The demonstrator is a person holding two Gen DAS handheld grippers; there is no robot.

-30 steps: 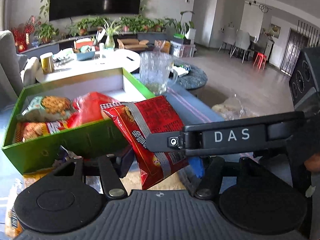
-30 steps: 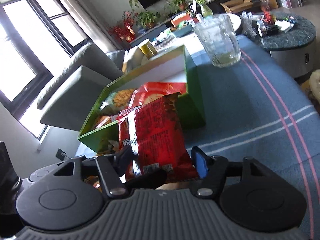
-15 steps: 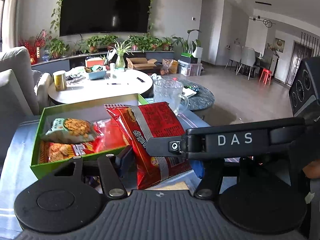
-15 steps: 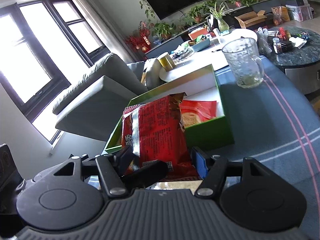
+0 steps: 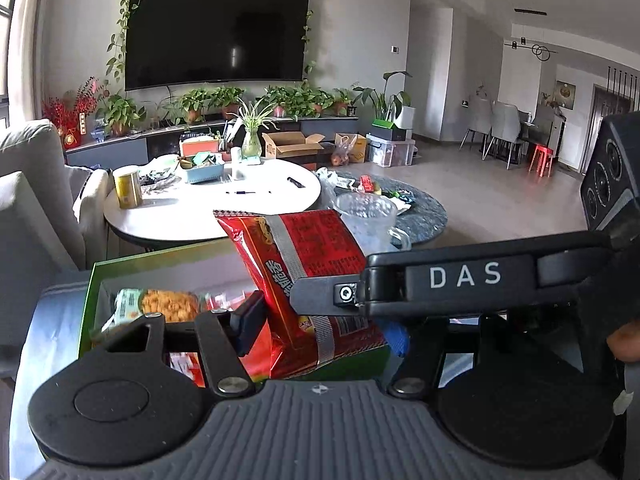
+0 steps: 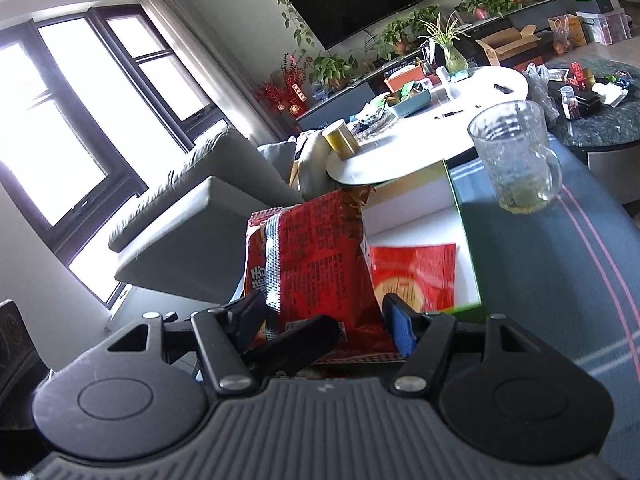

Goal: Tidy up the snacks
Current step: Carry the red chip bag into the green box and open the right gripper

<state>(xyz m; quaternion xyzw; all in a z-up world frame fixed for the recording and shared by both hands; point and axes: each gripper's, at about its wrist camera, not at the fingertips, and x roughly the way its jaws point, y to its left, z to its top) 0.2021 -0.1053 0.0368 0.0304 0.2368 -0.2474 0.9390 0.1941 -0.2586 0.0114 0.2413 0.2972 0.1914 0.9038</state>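
my right gripper (image 6: 324,320) is clamped on the bottom part of a red snack bag (image 6: 316,264), black finger on one side, blue-padded finger on the other, and the bag stands upright between them. my left gripper (image 5: 320,326) grips the same red snack bag (image 5: 308,276) from its own side; its jaws are partly closed with the bag pressed between them, and the dark arm of the other tool marked "das" (image 5: 464,276) crosses in front of the bag in that view. the bag hangs above the near end of the green box (image 6: 466,236), not resting in it. inside the box, in the right wrist view, a flatter red packet (image 6: 416,276) lies on the white floor near the near right corner. in the left wrist view a green-and-white packet of orange snacks (image 5: 160,304) lies toward the box's left side. the box sits on a blue-grey cloth with pink and white stripes (image 6: 580,280). a glass mug (image 6: 516,156) stands on that cloth just past the box's far right corner. beyond are a white round table (image 5: 224,204) and a wall television (image 5: 216,32).
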